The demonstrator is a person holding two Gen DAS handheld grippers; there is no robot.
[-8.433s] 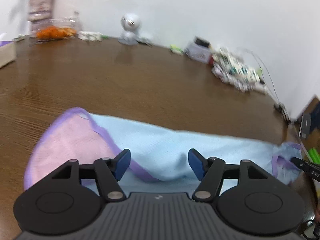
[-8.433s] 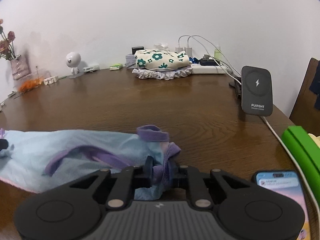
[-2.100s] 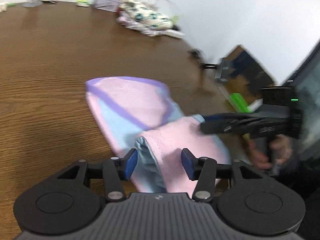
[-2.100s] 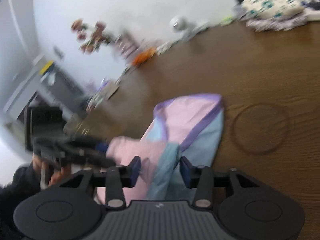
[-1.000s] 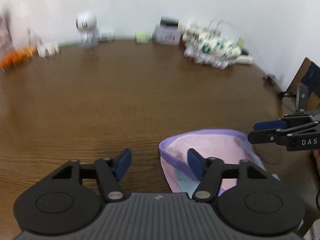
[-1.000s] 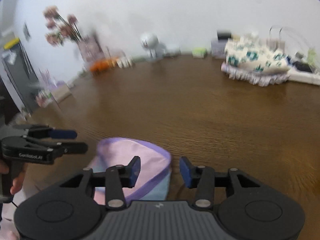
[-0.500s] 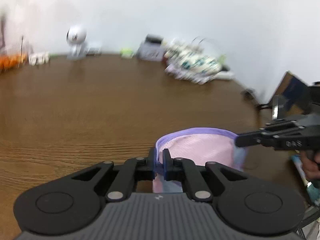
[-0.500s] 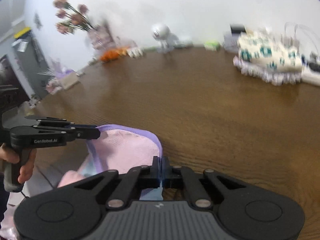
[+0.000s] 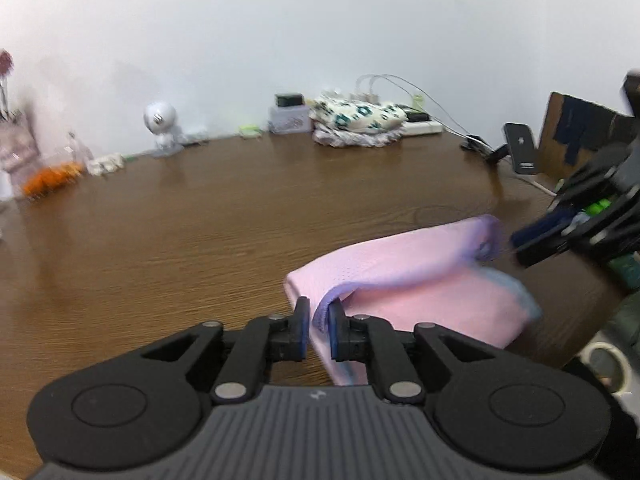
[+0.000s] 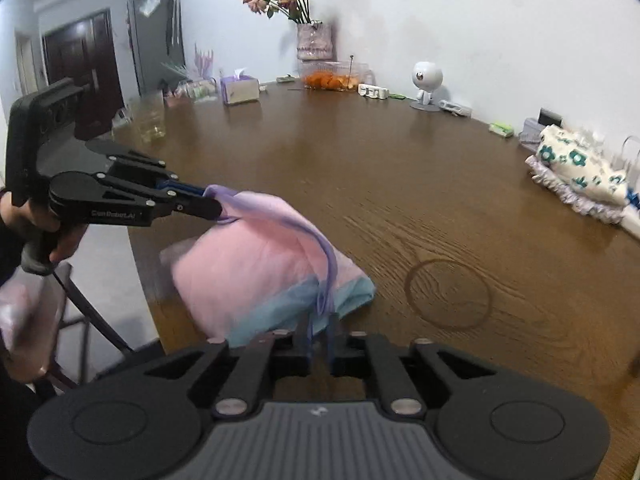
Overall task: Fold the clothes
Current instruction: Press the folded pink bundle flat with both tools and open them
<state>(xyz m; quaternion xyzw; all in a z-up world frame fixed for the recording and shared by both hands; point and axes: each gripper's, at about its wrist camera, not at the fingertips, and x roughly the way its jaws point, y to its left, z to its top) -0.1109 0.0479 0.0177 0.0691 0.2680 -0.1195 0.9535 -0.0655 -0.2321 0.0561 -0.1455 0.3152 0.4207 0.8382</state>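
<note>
A pink and light-blue garment [image 9: 420, 292] with purple trim lies folded near the table's front edge. My left gripper [image 9: 318, 320] is shut on its purple hem at the near left corner. In the same view my right gripper [image 9: 516, 246] pinches the hem at the far right corner. The right wrist view shows the garment [image 10: 248, 264] with its top pink layer lifted and stretched between the two grippers. There my right gripper [image 10: 319, 336] is shut on the purple hem. My left gripper [image 10: 214, 209], held by a hand, grips the other end.
A brown wooden table [image 10: 400, 168] carries a folded floral cloth [image 10: 576, 168] at the back right, a white round figure [image 10: 427, 76], a vase of flowers [image 10: 314, 40], a tissue box [image 10: 240, 88] and a glass [image 10: 151, 120]. A phone stand [image 9: 520, 148] is at the right edge.
Both grippers, open a second ago, have shut on the purple hem. They have since moved apart and raised the garment's top layer off the table.
</note>
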